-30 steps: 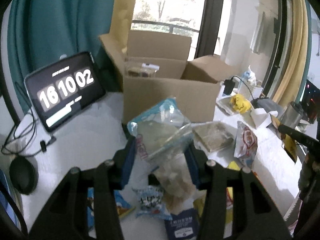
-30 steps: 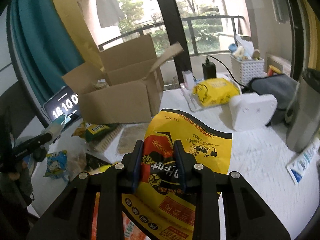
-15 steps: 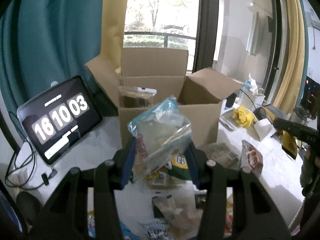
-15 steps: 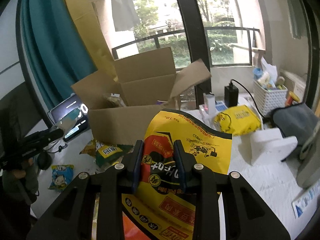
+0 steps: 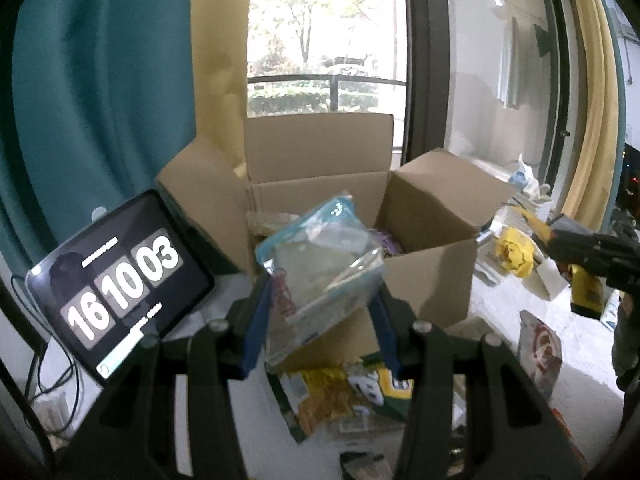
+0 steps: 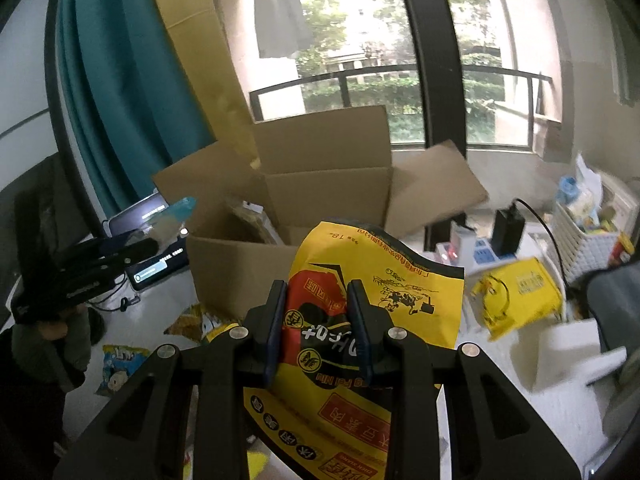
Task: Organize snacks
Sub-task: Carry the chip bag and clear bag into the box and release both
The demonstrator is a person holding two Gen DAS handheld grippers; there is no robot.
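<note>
Left wrist view first: my left gripper (image 5: 320, 312) has a clear snack bag with a blue top (image 5: 320, 268) pinched between its blue pads, jaws closed down on the sides of it, nothing slack. The bag hangs right in front of the open cardboard box (image 5: 424, 280), roughly level with its near wall, so I'd say it's not over the opening yet. Inside the box I can see at least 1 clear packet (image 5: 268, 222) at the back left and a purple bit next to it, so some sorting is already done. Plenty left though: a green and yellow packet (image 5: 352, 392) lies on the white table (image 5: 520, 312) just in front of the box, and a red and white pouch (image 5: 540, 348) sits off to the right. The tablet clock (image 5: 120, 280) stands left of the box.

Right wrist view: my right gripper (image 6: 320, 320) is clamped on a big yellow snack bag (image 6: 400, 300), the 2 pads squeezing a fold of it near the middle, so the gap is narrow. The bag stands up in front of the box's near wall, also not inside yet. A small blue packet (image 6: 116, 364) and a yellow striped one (image 6: 192, 320) wait on the table at lower left. My guess: both bags go in next, then back for the loose ones.
</note>
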